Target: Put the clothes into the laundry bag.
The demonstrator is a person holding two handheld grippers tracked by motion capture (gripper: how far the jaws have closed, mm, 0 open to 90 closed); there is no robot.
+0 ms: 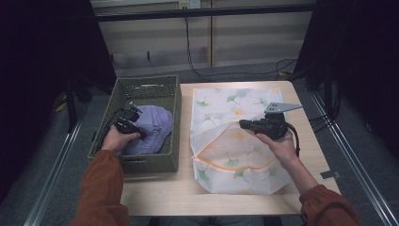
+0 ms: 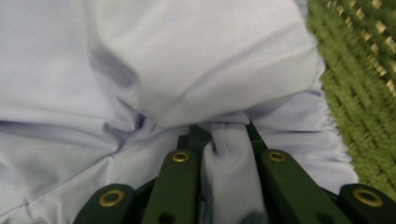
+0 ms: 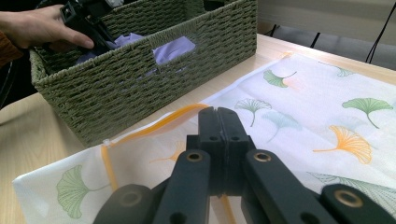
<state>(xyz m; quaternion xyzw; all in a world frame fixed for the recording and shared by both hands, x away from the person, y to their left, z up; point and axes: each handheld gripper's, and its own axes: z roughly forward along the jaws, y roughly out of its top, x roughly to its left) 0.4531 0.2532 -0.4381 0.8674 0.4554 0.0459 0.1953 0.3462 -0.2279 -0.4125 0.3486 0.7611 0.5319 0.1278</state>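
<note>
The left gripper [image 2: 226,128] is pinching the lavender garment [image 1: 153,127] inside the basket [image 1: 171,155]. The right gripper [image 3: 218,114], jaws closed and seemingly empty, is hovering over the laundry bag [image 1: 226,108] at three o'clock. Next likely needs lifting the garment bagward.

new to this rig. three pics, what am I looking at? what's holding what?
No robot arm here: a person holds a hand-held two-jaw gripper in each hand at a wooden table.

The high view comes from a fixed camera above, looking down. The other two come from cameras that ride on each gripper and look along its own black jaws.

On the table stand a green woven basket at the left and a white mesh laundry bag with ginkgo-leaf print and an orange zipper at the right.

The left gripper is down in the basket, its jaws pinching a fold of the lavender garment that lies there.

The right gripper is over the bag, jaws shut near the zipper edge; whether any fabric is caught between them I cannot tell.
</note>
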